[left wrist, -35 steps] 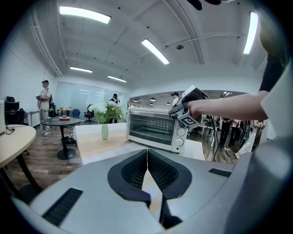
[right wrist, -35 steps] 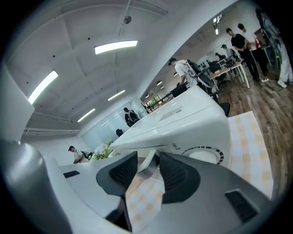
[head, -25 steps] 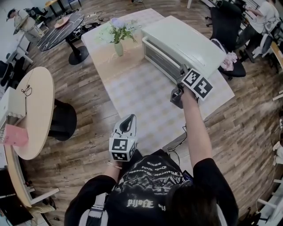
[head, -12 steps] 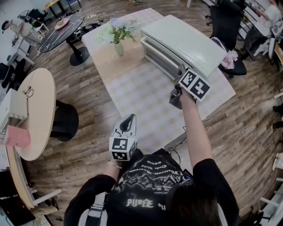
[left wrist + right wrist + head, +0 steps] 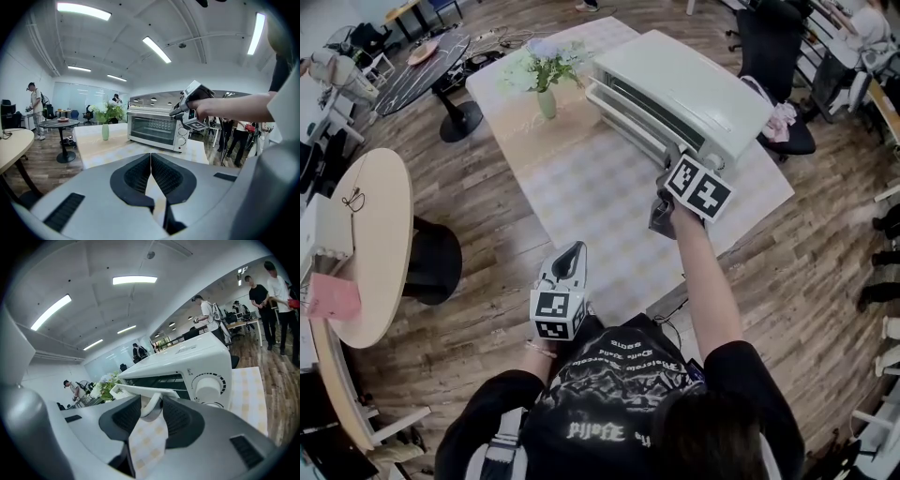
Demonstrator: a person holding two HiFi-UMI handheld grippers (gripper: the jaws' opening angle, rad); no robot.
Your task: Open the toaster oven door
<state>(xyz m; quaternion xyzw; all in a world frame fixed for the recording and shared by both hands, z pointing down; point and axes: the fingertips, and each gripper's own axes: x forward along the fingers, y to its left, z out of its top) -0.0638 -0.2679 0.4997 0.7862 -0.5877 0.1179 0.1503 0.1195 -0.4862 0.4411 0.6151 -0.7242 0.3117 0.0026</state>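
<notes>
A white toaster oven (image 5: pixel 684 89) stands at the far right of the checked table (image 5: pixel 581 202). Its glass door (image 5: pixel 623 112) is tilted out a little at the top, leaving a dark gap. My right gripper (image 5: pixel 668 165) is at the door's right end, shut on the white door handle (image 5: pixel 140 391), which lies across the jaws of that gripper (image 5: pixel 151 404). The oven's knobs (image 5: pixel 209 385) are just right of it. My left gripper (image 5: pixel 572 255) hangs near my body, off the table's near edge; in its own view this gripper (image 5: pixel 151 157) is shut and holds nothing.
A green vase of flowers (image 5: pixel 546 94) stands on the table left of the oven. A black office chair (image 5: pixel 778 56) is behind the oven. A round wooden table (image 5: pixel 366 234) and a dark round table (image 5: pixel 422 66) stand to the left. People stand in the background.
The door's top edge has come away from the oven. My right gripper has drawn back toward me with the handle. The left gripper has stayed put.
</notes>
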